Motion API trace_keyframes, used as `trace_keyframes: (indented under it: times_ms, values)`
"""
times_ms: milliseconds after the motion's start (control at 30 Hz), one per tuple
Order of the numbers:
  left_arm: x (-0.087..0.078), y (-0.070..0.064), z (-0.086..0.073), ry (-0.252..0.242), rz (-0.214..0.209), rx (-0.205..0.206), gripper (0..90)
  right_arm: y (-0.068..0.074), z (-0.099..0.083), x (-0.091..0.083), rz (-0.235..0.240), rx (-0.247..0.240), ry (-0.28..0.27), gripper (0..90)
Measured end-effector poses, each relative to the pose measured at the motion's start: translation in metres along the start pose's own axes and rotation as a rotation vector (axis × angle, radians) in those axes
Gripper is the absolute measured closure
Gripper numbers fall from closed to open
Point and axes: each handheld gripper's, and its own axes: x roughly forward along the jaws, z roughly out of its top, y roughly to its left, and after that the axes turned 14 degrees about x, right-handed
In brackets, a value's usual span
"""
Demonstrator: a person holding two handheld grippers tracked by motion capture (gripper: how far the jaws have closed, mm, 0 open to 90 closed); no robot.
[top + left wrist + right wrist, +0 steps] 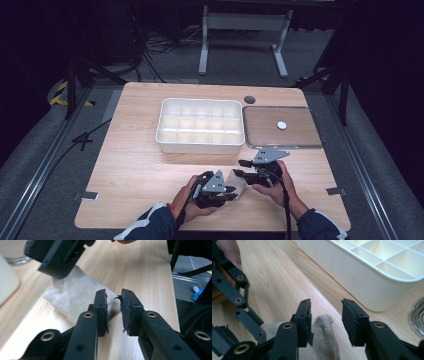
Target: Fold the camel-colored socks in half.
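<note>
Two grippers at beige cloth (238,181) | left gripper (114,312) released | right gripper (325,322) released | no readable writing

Divided box (200,126): on the table (135,165), toward the far edge, near the middle.
Tray (282,127): just right of the box, holding a small disc (282,125).
Cloth (238,181): on the table in front of the box, near the front edge.
Left gripper (231,192): at the cloth's left.
Right gripper (241,168): at the cloth's right, in front of the tray.
</note>
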Motion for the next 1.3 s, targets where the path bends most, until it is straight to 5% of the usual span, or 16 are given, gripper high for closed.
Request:
trace_keyframes:
  times_ms: [433, 767, 933, 1300]
  values:
    - [-0.022, 0.008, -0.002, 0.006, 0.085, 0.004, 67.7, -0.001, 0.005, -0.013, -0.019, -0.016, -0.036, 50.8]
    - [-0.040, 0.013, -0.013, 0.052, 0.149, -0.007, 61.0, -0.004, 0.001, -0.029, -0.062, -0.045, -0.029, 48.8]
    - [-0.046, 0.013, -0.019, 0.103, 0.171, -0.005, 55.3, -0.002, 0.000, -0.030, -0.041, -0.053, -0.008, 48.2]
    - [-0.084, 0.010, -0.059, 0.187, 0.239, -0.053, 47.6, 0.010, -0.007, -0.013, 0.011, -0.051, 0.064, 42.8]
